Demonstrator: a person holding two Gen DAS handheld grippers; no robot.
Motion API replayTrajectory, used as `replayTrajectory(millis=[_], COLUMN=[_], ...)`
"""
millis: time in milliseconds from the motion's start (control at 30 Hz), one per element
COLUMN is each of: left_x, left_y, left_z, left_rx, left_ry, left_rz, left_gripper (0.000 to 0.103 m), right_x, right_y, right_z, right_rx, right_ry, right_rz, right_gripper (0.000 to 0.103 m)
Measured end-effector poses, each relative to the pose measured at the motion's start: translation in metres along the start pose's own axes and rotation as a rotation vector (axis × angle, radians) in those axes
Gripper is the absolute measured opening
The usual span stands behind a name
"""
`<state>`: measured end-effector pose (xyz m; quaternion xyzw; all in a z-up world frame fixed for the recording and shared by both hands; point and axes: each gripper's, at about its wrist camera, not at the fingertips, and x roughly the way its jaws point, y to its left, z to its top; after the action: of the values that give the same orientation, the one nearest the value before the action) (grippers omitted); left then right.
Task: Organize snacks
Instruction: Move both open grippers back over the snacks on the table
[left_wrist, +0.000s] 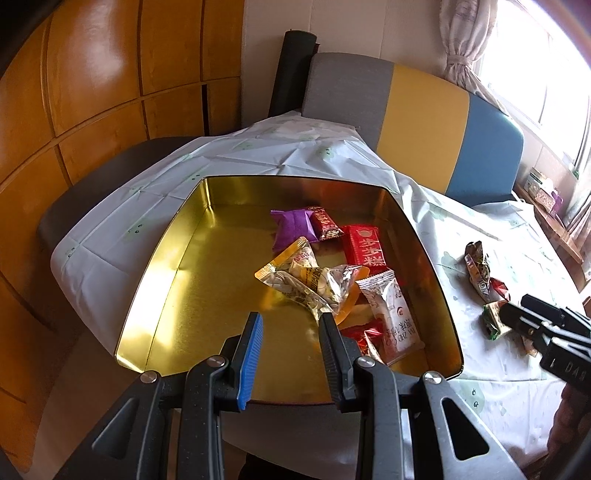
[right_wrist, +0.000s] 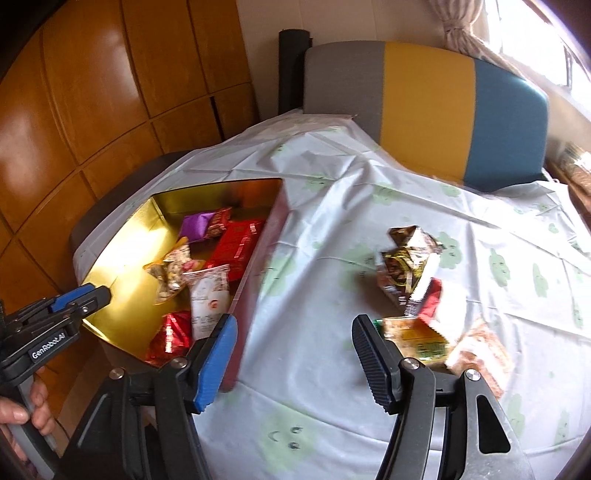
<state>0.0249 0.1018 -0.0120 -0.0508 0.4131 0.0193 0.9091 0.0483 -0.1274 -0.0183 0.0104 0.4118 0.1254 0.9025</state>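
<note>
A gold tin box (left_wrist: 173, 273) (right_wrist: 122, 236) sits on the table and holds several wrapped snacks: a purple packet (left_wrist: 293, 225), a red packet (left_wrist: 364, 245), a clear-wrapped one (left_wrist: 306, 280) and a white packet (left_wrist: 391, 314). My left gripper (left_wrist: 290, 319) is open and empty above the tin's near end. My right gripper (right_wrist: 295, 323) is open wide and empty over the tablecloth, right of the tin. Loose snacks (right_wrist: 410, 266) (left_wrist: 480, 273) lie on the cloth, and a green-orange packet (right_wrist: 417, 339) lies just beyond its right finger.
A white tablecloth with green prints (right_wrist: 332, 206) covers the table. A grey, yellow and blue chair back (left_wrist: 424, 122) stands behind. Wooden panels (left_wrist: 92, 92) line the left wall. A window with a curtain (left_wrist: 465, 44) is at the right.
</note>
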Motion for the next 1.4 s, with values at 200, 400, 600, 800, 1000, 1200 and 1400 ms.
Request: replayTrajectory(millis=[200,400,600,800,1000,1200,1400], left_x=[0.001,0.002,0.001,-0.001,-0.002,-0.002,0.001], left_y=[-0.004,-0.011,-0.019,-0.030,-0.043,-0.060,-0.079], left_z=[0.000,0.001,0.001,0.003,0.006,0.008,0.009], left_rx=[0.016,0.034,0.055,0.086,0.120,0.166,0.203], left_ry=[0.003,0.005,0.003,0.000,0.003,0.003,0.012], left_rz=[-0.002,-0.006,-0.011,-0.019,-0.027,-0.038,-0.059], left_gripper=[0.031,0.031,0.031,0.031,0.031,0.031,0.031], right_x=[-0.011,-0.026,-0.041,-0.045,-0.040,-0.044,-0.041], right_y=[-0.027,-0.063,-0.099,-0.139,-0.197,-0.243,-0.237], right_z=[0.005,0.011,0.018,0.022,0.015,0.004,0.007], right_rx=[0.005,0.027,0.052,0.058,0.142,0.355,0.358], right_ry=[-0.016,-0.032,-0.047,-0.037,-0.020,0.000,0.021], right_rz=[-0.062,-0.136,-0.208,-0.293,-0.393,-0.415,-0.405], right_gripper=[0.066,0.069,0.071,0.073,0.074,0.074,0.087])
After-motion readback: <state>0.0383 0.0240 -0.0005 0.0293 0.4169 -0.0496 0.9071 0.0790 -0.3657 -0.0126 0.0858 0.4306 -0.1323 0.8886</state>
